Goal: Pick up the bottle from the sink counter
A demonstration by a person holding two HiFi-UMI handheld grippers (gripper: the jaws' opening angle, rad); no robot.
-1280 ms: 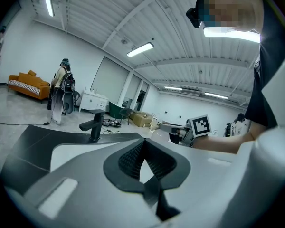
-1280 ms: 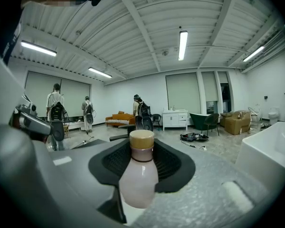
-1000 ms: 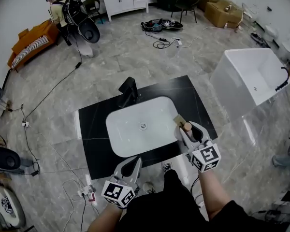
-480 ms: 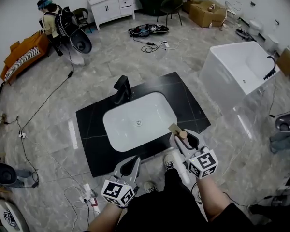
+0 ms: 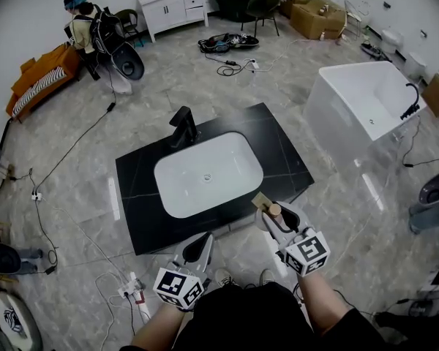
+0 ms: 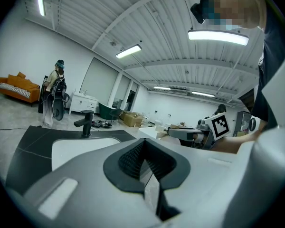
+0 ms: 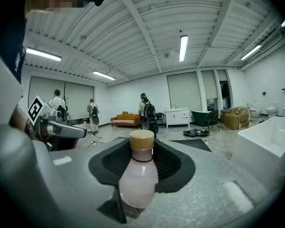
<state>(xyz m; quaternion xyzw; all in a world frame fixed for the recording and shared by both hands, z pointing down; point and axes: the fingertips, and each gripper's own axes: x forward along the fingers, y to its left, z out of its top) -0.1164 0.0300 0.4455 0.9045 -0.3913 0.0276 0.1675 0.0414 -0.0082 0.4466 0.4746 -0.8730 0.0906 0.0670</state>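
Beyond the clamped bottle (image 5: 275, 210) stand sink (image 5: 208, 174), faucet (image 5: 183, 127), bathtub (image 5: 360, 114).

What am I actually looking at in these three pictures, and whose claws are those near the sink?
There is no robot arm here: a person holds a two-jaw gripper in each hand. The wide picture comes from a camera on the person's head, looking steeply down. The left gripper and right gripper show at its bottom, each carrying a marker cube. The other two pictures come from cameras riding on the grippers, looking along their own jaws. Below the person is a black sink counter with a white basin and a black faucet. The right gripper is shut on a pale bottle with a tan cap, held just off the counter's front corner. The left gripper's jaws are together with nothing between them.
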